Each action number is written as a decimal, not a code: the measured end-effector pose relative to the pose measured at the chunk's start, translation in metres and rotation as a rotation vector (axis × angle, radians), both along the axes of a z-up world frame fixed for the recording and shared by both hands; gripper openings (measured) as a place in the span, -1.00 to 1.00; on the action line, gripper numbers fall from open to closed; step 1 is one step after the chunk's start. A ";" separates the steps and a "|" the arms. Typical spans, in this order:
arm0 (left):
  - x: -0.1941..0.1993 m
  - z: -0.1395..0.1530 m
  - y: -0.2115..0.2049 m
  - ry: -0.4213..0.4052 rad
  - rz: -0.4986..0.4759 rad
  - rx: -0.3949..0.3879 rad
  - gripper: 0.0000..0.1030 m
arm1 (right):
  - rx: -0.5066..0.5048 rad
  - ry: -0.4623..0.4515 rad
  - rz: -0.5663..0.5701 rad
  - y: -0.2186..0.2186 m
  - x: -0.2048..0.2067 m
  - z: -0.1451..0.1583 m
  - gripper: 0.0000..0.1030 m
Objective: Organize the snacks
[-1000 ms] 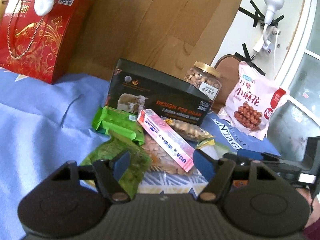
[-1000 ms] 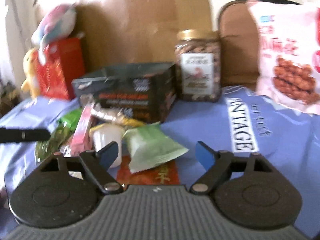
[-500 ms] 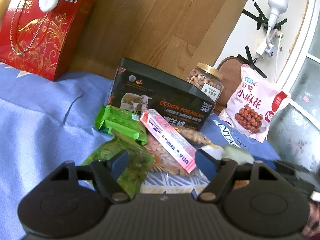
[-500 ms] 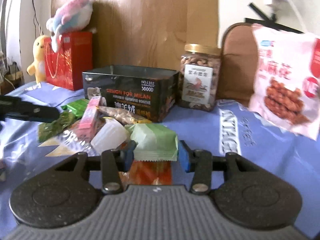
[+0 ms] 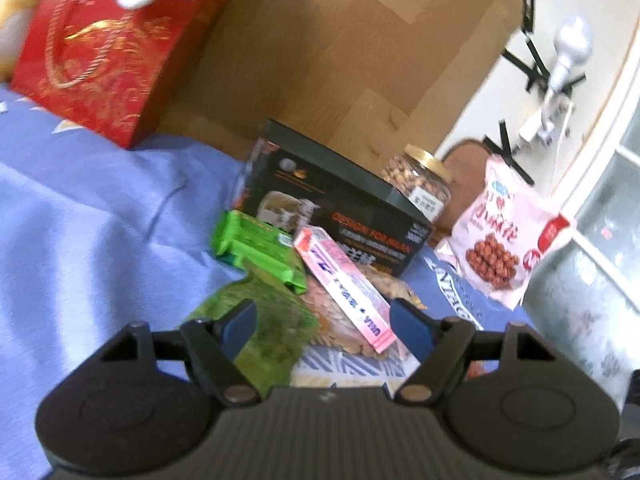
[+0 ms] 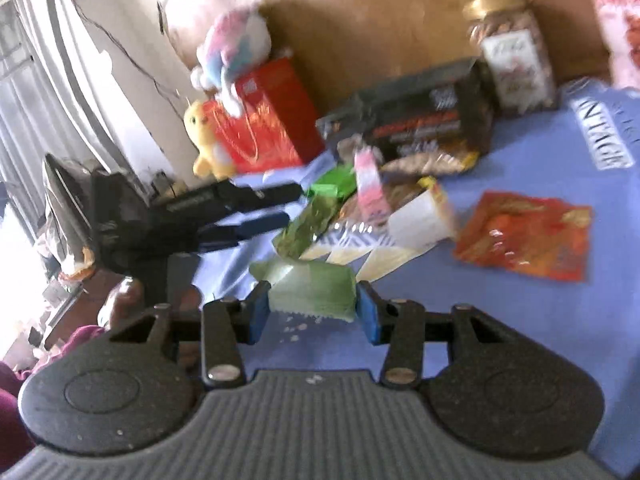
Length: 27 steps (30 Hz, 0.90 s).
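My right gripper (image 6: 313, 310) is shut on a pale green snack packet (image 6: 310, 289), held above the blue cloth (image 6: 520, 320). A heap of snacks lies in front of the open black box (image 5: 340, 204): a bright green pack (image 5: 256, 248), a pink-and-white carton (image 5: 344, 288), a dark green pouch (image 5: 272, 328) and a clear bag of nuts (image 5: 332, 320). My left gripper (image 5: 326, 326) hovers open just short of that heap, nothing between its fingers; it also shows in the right wrist view as the left gripper (image 6: 256, 212). A red-orange packet (image 6: 524, 236) lies flat to the right.
A red gift box (image 5: 104, 52) with plush toys (image 6: 236, 48) stands at the back left. A jar of nuts (image 5: 420, 184) and a pink snack bag (image 5: 504, 236) stand behind the black box. A wooden board (image 5: 340, 48) backs the scene. A white cup-shaped pack (image 6: 420, 220) lies among the snacks.
My right gripper closed on the pale green packet, lifted it from the heap and swung left with a roll. The left gripper stayed by the heap, rolling slightly.
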<state>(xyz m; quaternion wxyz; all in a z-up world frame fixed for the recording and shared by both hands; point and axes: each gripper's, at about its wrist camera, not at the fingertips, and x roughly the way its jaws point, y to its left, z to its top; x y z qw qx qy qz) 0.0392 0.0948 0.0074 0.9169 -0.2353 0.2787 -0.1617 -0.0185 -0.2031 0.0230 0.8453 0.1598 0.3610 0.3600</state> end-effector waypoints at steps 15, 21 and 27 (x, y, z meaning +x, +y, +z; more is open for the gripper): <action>-0.015 -0.005 0.034 0.014 0.076 -0.068 0.60 | -0.042 -0.182 -0.130 0.038 0.041 0.014 0.22; -0.015 -0.005 0.026 0.010 0.033 -0.048 0.60 | -0.032 -0.164 -0.157 0.013 0.028 0.003 0.22; -0.016 -0.004 0.006 0.029 -0.097 -0.019 0.60 | -0.096 -0.109 -0.062 0.018 0.010 -0.012 0.22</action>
